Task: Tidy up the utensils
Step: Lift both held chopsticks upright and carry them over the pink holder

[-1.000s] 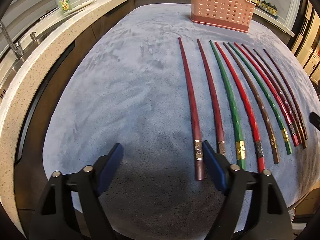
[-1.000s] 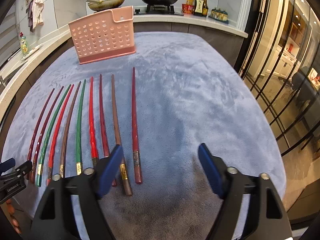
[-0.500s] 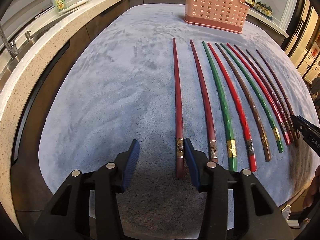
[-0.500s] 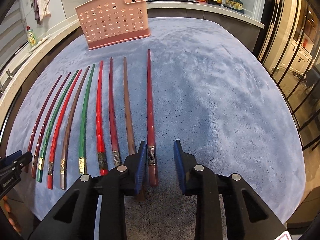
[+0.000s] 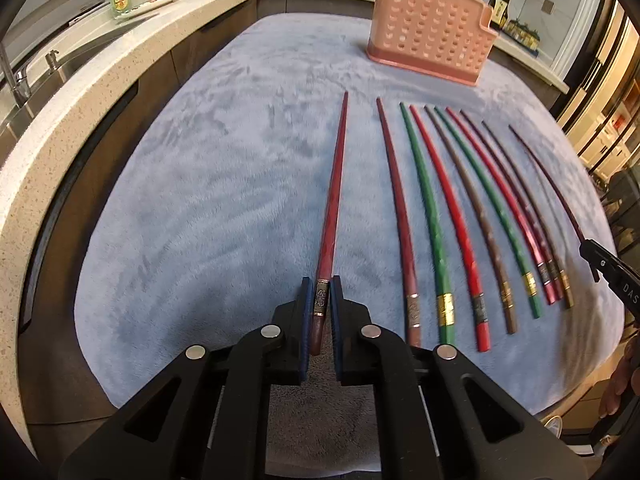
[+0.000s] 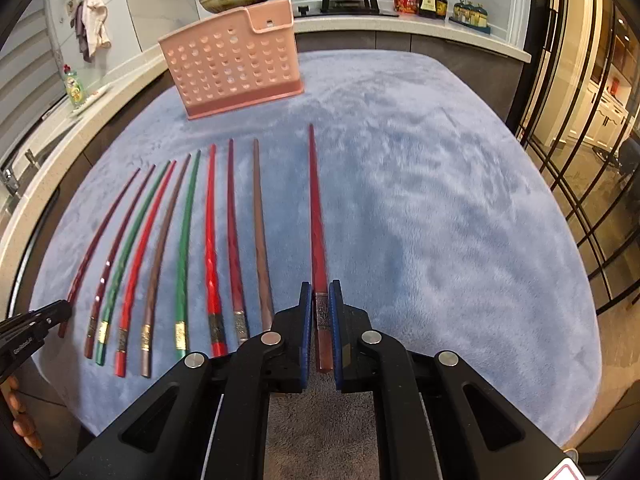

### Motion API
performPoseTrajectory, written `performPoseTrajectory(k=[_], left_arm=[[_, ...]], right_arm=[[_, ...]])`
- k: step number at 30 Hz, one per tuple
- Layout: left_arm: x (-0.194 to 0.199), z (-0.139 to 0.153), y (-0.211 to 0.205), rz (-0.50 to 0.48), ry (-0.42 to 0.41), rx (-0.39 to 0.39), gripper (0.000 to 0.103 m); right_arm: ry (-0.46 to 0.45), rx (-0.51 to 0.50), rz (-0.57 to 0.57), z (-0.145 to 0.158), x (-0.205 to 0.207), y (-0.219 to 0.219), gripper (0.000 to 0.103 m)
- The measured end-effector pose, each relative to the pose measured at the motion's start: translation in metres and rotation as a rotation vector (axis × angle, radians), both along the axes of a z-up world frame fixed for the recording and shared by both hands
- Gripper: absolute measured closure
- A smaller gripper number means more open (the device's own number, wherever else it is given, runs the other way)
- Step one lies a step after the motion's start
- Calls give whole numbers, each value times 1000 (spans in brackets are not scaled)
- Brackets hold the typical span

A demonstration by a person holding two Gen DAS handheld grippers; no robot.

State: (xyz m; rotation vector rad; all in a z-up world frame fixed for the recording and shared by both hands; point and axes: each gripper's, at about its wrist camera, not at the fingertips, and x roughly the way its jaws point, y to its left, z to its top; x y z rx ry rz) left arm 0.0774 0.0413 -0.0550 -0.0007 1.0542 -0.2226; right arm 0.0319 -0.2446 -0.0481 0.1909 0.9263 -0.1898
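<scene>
Now both have closed from wide open: the left hand-held gripper [image 5: 321, 300] clamps the leftmost dark red chopstick [image 5: 332, 200] and the right hand-held gripper [image 6: 321, 308] the rightmost red chopstick [image 6: 316, 208], both ready for lifting toward the pink holder [image 6: 232, 60].

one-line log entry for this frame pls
left gripper: shut on leftmost dark red chopstick | right gripper: shut on rightmost red chopstick | pink holder: empty-looking
</scene>
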Motion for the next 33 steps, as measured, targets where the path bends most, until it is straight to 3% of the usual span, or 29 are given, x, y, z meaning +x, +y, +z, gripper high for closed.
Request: performPoseTrajectory(k=[6,10,13,14,21,25,28,30,32,33], left_arm=[[0,33,5,3,-48,-52,95],[6,69,8,11,-122,-78,96],[16,95,9,17,-175,-98,97],[21,105,9,18,-195,-104,103],[57,152,1,14,-297,-112,103],[65,154,9,24,-277,-127,102],[58,135,16,17,-235,-122,97],[51,113,21,17,-186,-115,73],[40,84,26,9,-131,-104,61],[33,66,28,9,-97,-90,60]], right_arm=[[-96,20,6,38,-4,-3,96],[-176,19,3,71,1,-9,96],[-233,4,1,96,9,-15,96],[-245,6,1,101,11,-16,96],[-339,6,-20,137,37,-32,96],[-357,20,-32,144,38,-35,96],[-355,17,-34,142,31,-33,96],[-349,25,-39,138,26,-33,96],[-348,29,-45,136,22,-33,96],[-348,32,-50,136,20,-34,96]])
